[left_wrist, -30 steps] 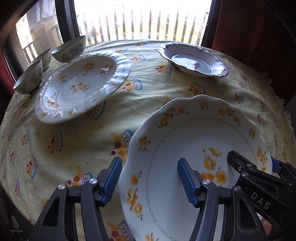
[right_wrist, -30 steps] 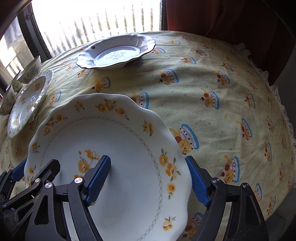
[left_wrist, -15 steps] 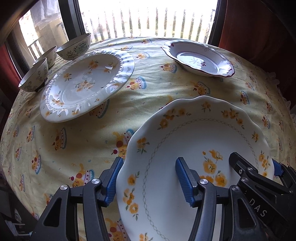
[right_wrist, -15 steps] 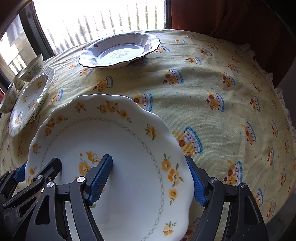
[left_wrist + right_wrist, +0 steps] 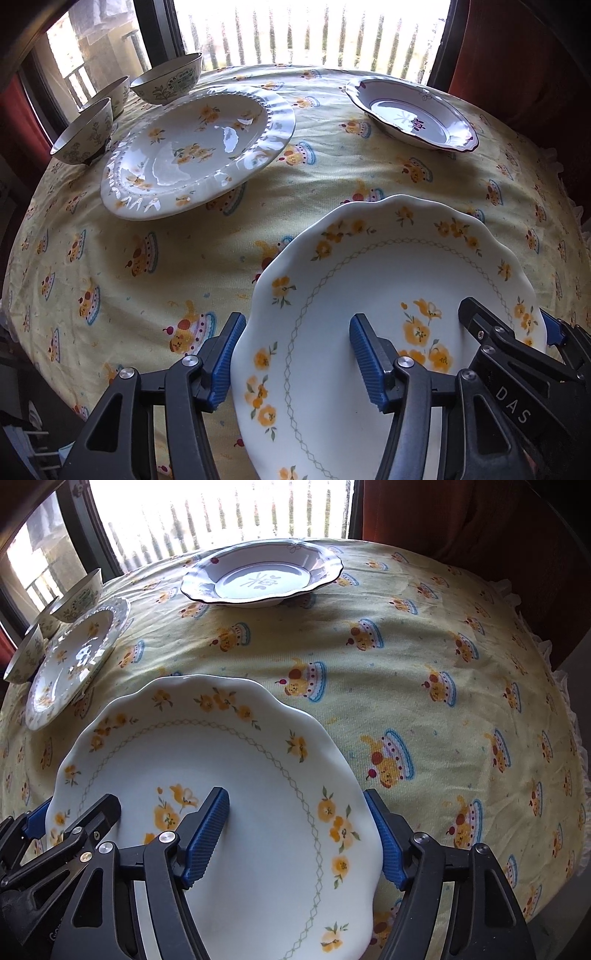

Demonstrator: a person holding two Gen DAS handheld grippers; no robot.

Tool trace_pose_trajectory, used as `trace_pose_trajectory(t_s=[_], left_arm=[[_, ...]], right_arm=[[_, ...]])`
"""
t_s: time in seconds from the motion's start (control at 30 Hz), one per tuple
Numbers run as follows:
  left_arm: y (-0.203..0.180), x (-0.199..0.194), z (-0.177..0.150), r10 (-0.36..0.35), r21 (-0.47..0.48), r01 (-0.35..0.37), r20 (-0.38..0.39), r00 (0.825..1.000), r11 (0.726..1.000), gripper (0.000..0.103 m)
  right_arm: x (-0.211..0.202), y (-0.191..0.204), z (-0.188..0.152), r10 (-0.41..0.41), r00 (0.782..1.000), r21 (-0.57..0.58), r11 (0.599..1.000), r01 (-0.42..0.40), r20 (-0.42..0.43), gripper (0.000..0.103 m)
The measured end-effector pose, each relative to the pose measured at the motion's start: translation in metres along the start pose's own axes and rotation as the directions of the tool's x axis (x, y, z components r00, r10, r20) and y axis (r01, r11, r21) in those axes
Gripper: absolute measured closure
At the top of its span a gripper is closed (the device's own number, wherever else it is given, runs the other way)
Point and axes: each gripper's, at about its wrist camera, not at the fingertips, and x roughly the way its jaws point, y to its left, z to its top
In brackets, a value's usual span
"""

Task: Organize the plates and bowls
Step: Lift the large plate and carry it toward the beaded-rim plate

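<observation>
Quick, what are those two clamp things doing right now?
Left gripper: open, jaws straddling the scalloped plate rim.
Right gripper: open, straddling its opposite rim.

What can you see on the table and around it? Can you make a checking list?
Surface: table under a yellow cupcake-print tablecloth.
Job's things: scalloped plate with orange flowers nearest; ribbed floral plate; purple-rimmed deep plate; three patterned bowls at the far left edge.
Clutter: nothing seen.
Grippers: left gripper and right gripper each straddle one side of the scalloped plate's rim, jaws apart.
Cables: nothing seen.
Surroundings: window with railing, red curtain.
</observation>
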Motion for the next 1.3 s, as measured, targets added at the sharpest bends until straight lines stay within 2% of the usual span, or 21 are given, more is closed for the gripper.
trace_pose_trajectory(t_s=[0.3,0.67,0.97,1.3], left_arm=[[0.027,-0.016,0.012,-0.001,-0.017,0.002,0.052,0.999,1.0,0.045],[0.079,-0.022,0.024,-0.029,-0.021,0.03,0.049,0.998,0.999,0.045],[0.138,-0.026,0.049,-0.065,0.012,0.064,0.071,0.995,0.998,0.045],[0.209,-0.022,0.068,-0.073,0.0,0.073,0.079,0.994,0.997,0.045]], right_arm=[[-0.012,0.028,0.006,0.006,1.0,-0.013,1.0,-0.006,0.007,0.027],[-0.029,0.077,0.014,-0.013,1.0,-0.002,1.0,0.013,0.022,0.027],[-0.036,0.139,0.023,-0.042,0.999,0.021,0.999,0.041,0.015,0.027],[-0.035,0.212,0.038,-0.045,0.999,0.015,0.999,0.045,0.009,0.027]])
